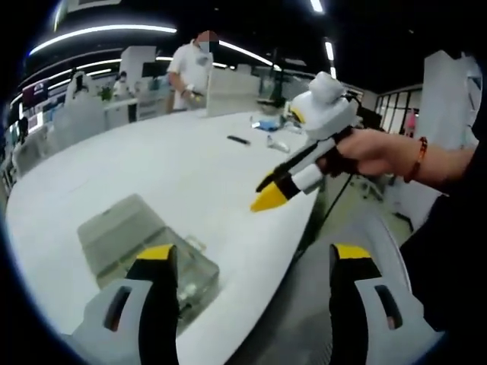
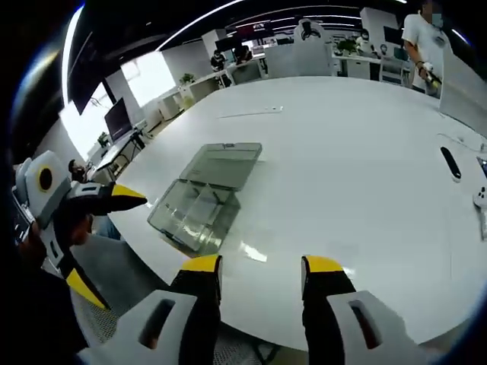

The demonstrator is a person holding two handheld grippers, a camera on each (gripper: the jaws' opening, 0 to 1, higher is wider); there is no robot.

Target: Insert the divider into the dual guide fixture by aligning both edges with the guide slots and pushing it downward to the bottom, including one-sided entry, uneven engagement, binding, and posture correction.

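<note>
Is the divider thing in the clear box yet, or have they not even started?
Not started, it seems. The clear box sits open on the white table, lid flat behind it. The left gripper and the right gripper are open and holding nothing. Picking up the divider, lining it up and pushing it down are all left.

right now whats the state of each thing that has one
clear plastic compartment box: lid open, laid back flat on the white table
left gripper: open, holding nothing
right gripper: jaws nearly together, holding nothing
black remote: lying flat
</note>
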